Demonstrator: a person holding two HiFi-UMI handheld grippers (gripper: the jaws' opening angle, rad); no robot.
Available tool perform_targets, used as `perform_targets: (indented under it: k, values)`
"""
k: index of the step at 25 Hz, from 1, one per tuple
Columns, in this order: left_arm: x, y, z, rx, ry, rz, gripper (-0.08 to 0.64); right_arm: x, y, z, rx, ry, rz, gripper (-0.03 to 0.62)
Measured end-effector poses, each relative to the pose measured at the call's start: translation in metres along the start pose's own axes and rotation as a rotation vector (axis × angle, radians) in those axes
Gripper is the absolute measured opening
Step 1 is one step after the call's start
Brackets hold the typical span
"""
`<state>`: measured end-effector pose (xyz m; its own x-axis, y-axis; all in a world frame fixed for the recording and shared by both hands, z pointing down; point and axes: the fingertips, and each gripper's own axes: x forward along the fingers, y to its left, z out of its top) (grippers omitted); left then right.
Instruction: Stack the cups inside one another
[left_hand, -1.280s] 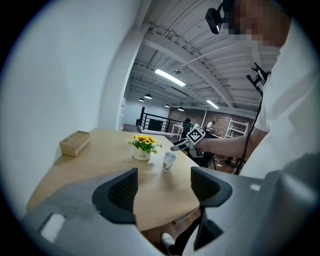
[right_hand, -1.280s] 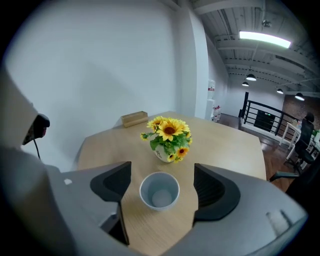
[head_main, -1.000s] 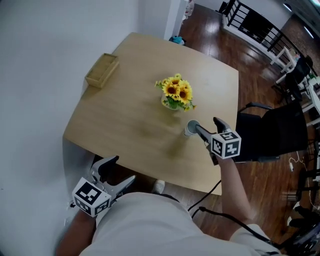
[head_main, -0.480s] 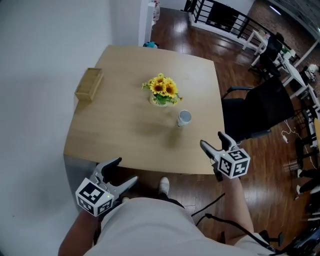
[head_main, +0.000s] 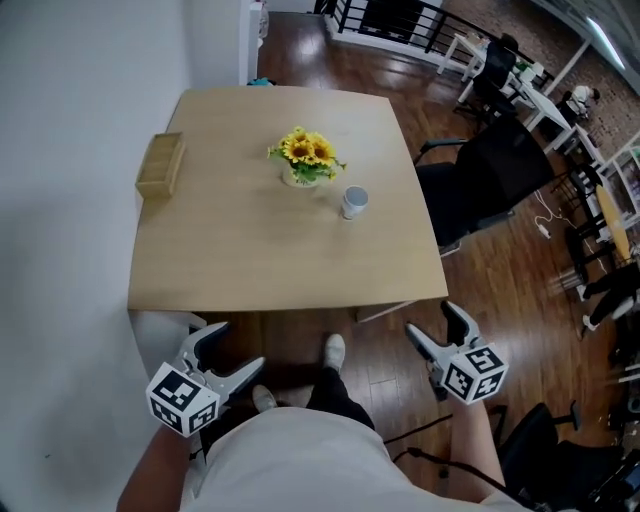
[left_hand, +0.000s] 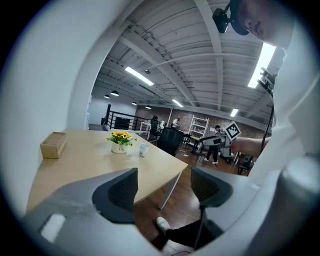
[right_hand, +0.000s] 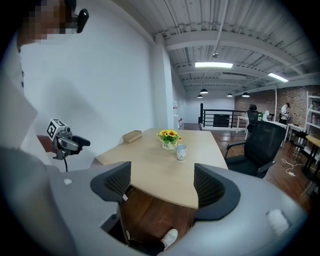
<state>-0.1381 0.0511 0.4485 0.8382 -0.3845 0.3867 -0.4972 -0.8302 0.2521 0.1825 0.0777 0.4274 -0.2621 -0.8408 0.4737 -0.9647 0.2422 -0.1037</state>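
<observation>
Both grippers are off the table (head_main: 250, 260), down by your body. Left gripper (head_main: 238, 346): jaws wide apart, nothing between them. Right gripper (head_main: 432, 320): same, wide and empty. Only 1 white cup (head_main: 354, 202) visible, upright on the table just beside the sunflower pot (head_main: 303, 160); can't tell if others are nested inside. Risk: a left-side reach probably clips the flowers, and a fast grab could tip the cup.

Seen from your head camera, the white cup (head_main: 354, 202) at the table's (head_main: 250, 260) far right is too small to tell whether it is one cup or several nested. Its print cannot be read. The sunflowers (head_main: 305, 150) hide part of their pot (head_main: 297, 180).
</observation>
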Motion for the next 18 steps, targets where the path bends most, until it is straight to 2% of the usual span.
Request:
perform_targets:
  k: [8,13,18]
  values:
    - [-0.003,-0.008,-0.008,0.002,-0.025,-0.053,0.353,-0.027,0.048,-0.015,-0.052,0.021,0.006,0.391]
    - [0.011,-0.02,-0.003,0.031,-0.019,-0.089,0.353,-0.028,0.053,-0.017,-0.068,0.03,0.01,0.391]
    - [0.021,-0.022,-0.001,0.034,-0.004,-0.085,0.352,-0.02,0.049,-0.018,-0.074,0.03,0.03,0.391]
